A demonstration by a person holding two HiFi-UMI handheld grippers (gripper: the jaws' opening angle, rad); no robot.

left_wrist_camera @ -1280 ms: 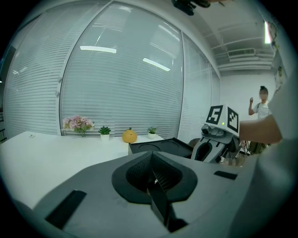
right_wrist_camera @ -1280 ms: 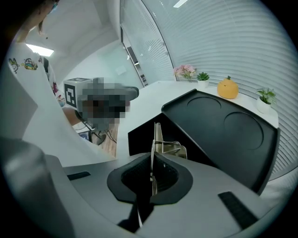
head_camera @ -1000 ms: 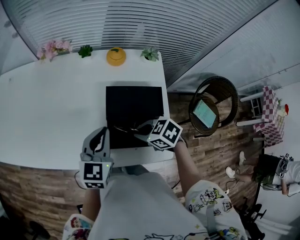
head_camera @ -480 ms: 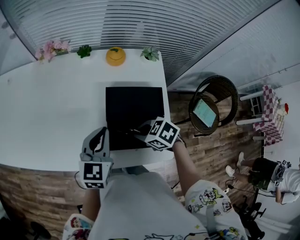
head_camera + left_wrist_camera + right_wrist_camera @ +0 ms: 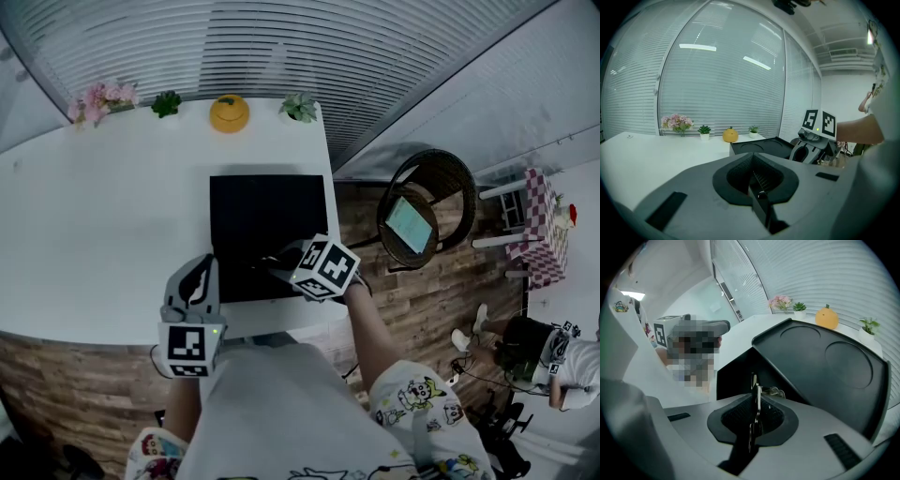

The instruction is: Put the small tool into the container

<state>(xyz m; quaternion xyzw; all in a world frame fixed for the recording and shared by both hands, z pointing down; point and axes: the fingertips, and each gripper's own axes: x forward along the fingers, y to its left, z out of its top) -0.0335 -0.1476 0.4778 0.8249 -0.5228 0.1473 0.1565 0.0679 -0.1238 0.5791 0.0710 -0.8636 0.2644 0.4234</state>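
A black, shallow container (image 5: 267, 216) lies on the white table (image 5: 103, 225); it also shows in the right gripper view (image 5: 825, 357) and the left gripper view (image 5: 764, 146). My right gripper (image 5: 277, 262) hovers over the container's near right corner, shut on a thin small metal tool (image 5: 756, 391) that stands up between the jaws (image 5: 756, 386). My left gripper (image 5: 199, 274) rests over the table's front edge, left of the container, its jaws (image 5: 757, 182) shut with nothing in them. From there the right gripper (image 5: 813, 140) is visible beside the container.
An orange pumpkin ornament (image 5: 229, 112), pink flowers (image 5: 98, 97) and two small potted plants (image 5: 167, 102) (image 5: 300, 108) line the table's far edge. A round wicker chair (image 5: 427, 178) holding a tablet stands on the wooden floor to the right. A person (image 5: 562, 352) is at far right.
The right gripper has shifted slightly left and toward me over the container's near corner, still holding the tool. The left gripper has stayed put.
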